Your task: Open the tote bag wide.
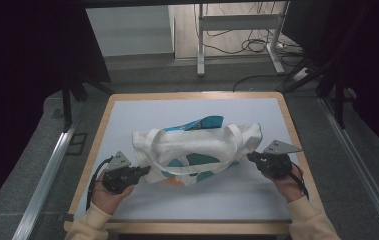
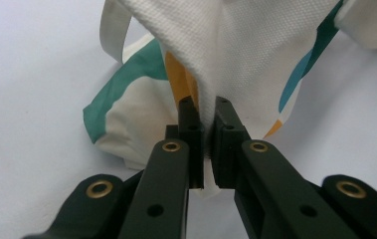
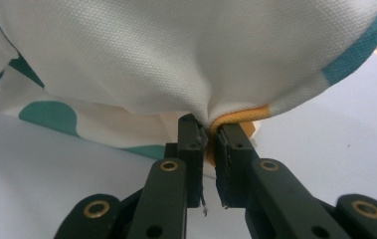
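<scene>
A white tote bag [image 1: 197, 147] with teal and orange patches is spread at the middle of the worktop [image 1: 187, 200]. Its left end is pinched by the left gripper [image 1: 144, 171], its right end by the right gripper [image 1: 251, 156].

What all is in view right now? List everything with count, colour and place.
tote bag: one, white with teal and orange patches, mid-table, pinched at both ends
table: one, wooden rim with pale mat, centre
desk frame: one, white, on the floor beyond the table
cables: several, dark, on the floor by the frame
left hand-held gripper: one, black, shut on the bag's left end
right hand-held gripper: one, black, shut on the bag's right end
</scene>
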Tool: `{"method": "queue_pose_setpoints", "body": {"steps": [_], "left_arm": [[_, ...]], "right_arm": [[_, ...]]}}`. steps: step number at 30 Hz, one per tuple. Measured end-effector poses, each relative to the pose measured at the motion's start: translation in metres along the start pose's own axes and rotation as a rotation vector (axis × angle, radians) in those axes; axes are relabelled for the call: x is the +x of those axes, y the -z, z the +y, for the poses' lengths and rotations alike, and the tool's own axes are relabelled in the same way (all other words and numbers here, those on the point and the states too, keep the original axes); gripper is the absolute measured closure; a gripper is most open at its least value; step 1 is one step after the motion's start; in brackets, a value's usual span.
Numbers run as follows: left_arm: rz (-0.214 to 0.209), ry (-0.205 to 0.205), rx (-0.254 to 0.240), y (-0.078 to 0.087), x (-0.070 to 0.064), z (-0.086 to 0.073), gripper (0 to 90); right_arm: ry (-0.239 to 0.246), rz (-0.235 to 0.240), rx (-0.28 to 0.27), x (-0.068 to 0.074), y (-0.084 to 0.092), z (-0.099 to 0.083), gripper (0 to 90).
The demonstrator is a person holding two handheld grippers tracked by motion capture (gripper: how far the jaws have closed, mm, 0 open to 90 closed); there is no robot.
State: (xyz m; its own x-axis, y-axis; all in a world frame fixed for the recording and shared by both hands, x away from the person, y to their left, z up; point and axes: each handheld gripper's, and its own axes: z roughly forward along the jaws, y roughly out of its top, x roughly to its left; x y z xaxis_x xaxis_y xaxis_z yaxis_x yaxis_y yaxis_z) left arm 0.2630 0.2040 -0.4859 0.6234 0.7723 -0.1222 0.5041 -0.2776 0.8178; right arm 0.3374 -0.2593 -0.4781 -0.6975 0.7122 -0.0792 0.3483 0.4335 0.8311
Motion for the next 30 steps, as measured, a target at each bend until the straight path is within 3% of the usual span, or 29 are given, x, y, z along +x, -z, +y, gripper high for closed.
{"method": "queue_pose_setpoints", "body": {"steps": [11,30], "left_arm": [[0.014,-0.015,0.059,-0.014,0.001,-0.01,85.6],[0.028,0.001,0.108,-0.029,0.007,-0.016,85.7]], "right_arm": [[0.017,0.002,0.053,0.001,-0.01,-0.006,81.8],[0.014,0.018,0.142,0.005,-0.027,-0.018,82.2]]}}
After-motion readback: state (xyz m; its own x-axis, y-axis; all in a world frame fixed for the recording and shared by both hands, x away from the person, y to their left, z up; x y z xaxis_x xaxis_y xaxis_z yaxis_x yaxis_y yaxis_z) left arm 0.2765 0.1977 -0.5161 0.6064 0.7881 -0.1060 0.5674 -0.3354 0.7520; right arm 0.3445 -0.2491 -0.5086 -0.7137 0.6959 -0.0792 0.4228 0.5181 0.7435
